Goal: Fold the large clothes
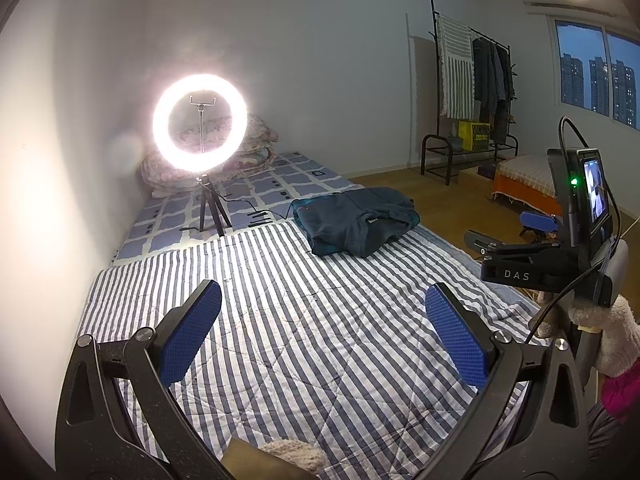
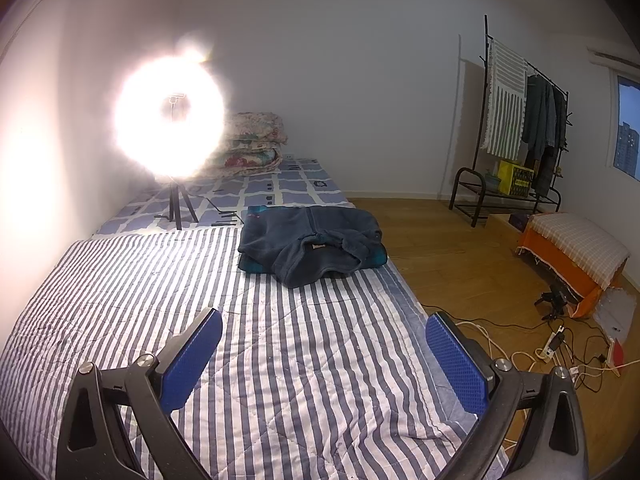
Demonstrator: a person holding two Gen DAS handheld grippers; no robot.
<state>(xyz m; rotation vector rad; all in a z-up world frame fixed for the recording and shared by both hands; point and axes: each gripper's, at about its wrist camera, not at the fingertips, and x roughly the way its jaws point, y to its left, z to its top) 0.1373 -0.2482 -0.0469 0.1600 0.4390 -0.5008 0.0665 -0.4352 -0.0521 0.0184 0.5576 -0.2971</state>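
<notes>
I am holding both jaws wide open and empty over the striped bed [image 2: 120,280], facing the dark blue sweater [image 2: 312,242] lying well ahead at frame centre, its long axis crosswise, nearer my right gripper [image 2: 324,356] than my left gripper [image 1: 322,332].

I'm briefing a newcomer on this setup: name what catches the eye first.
The glaring ring light stands on its tripod at the far left of the bed. Right of it, a dark blue garment lies bundled on the striped quilt. Both hand-held grippers, left and right, hang open, empty.
</notes>
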